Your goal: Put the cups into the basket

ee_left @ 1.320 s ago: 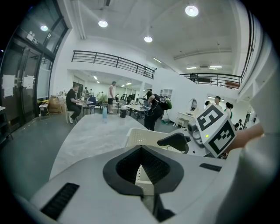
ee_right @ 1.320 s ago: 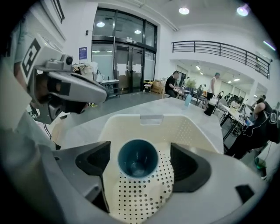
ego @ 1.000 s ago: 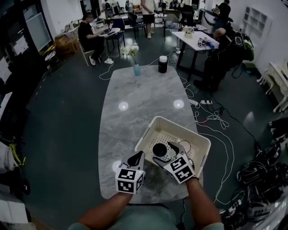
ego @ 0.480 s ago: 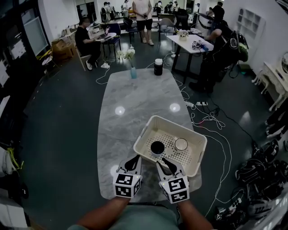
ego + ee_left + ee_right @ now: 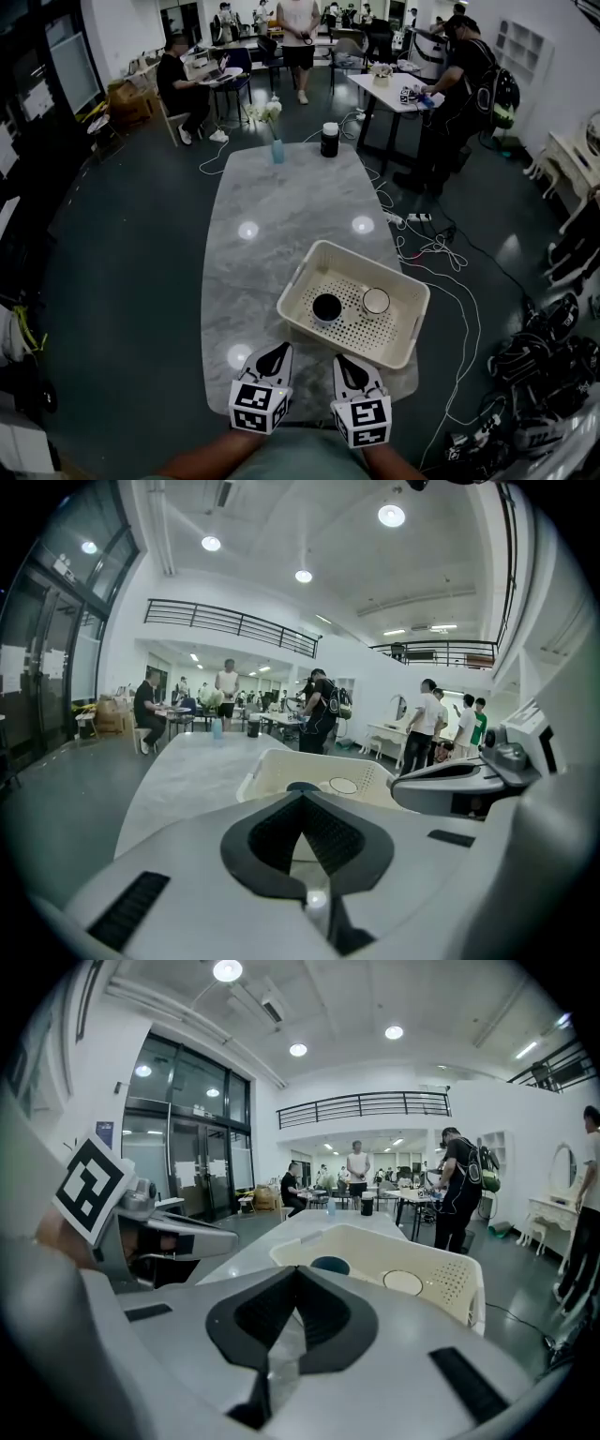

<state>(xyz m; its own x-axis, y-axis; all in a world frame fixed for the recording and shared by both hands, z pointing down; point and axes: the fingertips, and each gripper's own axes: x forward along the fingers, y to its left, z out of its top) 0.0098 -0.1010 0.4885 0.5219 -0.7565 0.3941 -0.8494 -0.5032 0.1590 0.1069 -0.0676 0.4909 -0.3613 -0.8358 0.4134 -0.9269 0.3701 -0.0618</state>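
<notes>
**Both jaws together and empty; both cups are in the basket.**

The left gripper has its jaws together on nothing. The right gripper has just been closing its jaws, with nothing between them either. Both sit at the counter's near edge, at about 6 o'clock of the basket and clear of its rim, probably parked because the job looks done. Inside it are the dark cup and, at its 3 o'clock, the white cup, seemingly upright in the dim view. Bare counter runs toward 12 o'clock.

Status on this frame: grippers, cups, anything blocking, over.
Left gripper shut, empty; right gripper just closed, empty. Dark cup and white cup both upright inside cream perforated plastic basket. Nothing in the way.
</notes>
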